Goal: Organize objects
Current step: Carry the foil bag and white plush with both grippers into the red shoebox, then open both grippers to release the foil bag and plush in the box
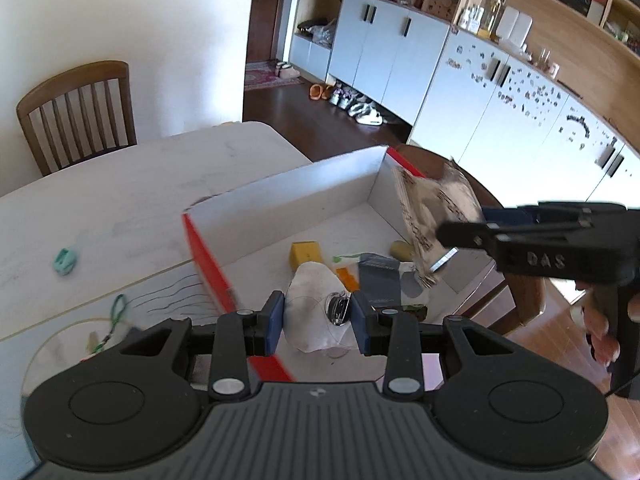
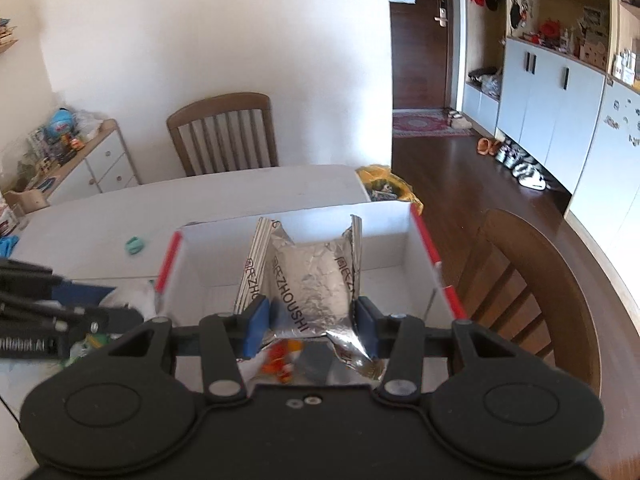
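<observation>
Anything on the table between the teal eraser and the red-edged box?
Nothing: in the left wrist view the table is bare between the teal eraser and the red-edged box. The right wrist view agrees.

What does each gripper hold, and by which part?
Right gripper: crinkled silver foil packet, by its lower end. Left gripper: clear plastic bag with a dark object, gripped across it.

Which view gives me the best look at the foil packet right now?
The right wrist view: the foil packet sits centred between the right gripper pads, its print readable. The left wrist view shows the packet only sidelong and blurred, above the box.
</observation>
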{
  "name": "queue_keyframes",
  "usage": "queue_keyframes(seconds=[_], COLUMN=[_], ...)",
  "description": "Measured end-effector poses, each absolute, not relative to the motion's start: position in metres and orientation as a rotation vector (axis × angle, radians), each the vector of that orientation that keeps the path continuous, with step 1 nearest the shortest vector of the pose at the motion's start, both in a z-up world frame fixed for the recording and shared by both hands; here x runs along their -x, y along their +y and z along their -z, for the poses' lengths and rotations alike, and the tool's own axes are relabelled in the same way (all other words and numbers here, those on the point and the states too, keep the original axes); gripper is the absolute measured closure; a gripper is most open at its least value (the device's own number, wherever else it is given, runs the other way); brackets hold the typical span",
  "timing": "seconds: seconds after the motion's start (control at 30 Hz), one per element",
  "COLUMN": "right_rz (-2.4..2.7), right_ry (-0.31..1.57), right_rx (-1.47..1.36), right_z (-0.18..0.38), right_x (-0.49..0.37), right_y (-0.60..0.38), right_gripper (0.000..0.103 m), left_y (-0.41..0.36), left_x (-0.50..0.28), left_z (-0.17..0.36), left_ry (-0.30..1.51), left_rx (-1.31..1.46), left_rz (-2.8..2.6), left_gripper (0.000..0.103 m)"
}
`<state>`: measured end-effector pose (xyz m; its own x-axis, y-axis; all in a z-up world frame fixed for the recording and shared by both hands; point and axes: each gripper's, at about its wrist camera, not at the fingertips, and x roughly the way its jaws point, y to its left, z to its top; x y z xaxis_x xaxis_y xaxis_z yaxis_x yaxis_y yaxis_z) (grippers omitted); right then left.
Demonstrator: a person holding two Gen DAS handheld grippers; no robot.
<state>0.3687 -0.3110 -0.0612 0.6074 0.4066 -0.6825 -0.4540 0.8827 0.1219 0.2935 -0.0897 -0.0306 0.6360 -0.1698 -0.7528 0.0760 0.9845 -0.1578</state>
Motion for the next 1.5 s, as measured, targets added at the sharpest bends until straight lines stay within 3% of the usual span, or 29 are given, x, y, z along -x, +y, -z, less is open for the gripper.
queue_keyframes(seconds=[0.83,1.27,1.5], right_rz=[-0.495,-0.511,-0.53], right_ry=[0.955,0.969,0.955], right_rx=[0.144,0.128,0.111], right_z=[0.134,0.133,0.122], right_x=[-0.46,-0.461,-0.452], right_y=[-0.289,-0.297,-0.307], right_gripper=[0.057,0.057,0.056], left_y=[-0.141,-0.142,-0.147], left_x=[-0.362,-0.369,-0.365], left_z=[0.1,0.119,0.116], left_ry=[1.027,1.079,1.061], left_rx=[0.054,0.055,0.035], left_rz=[0.045,0.053,0.052], left_gripper=[0.068,0.068,0.056])
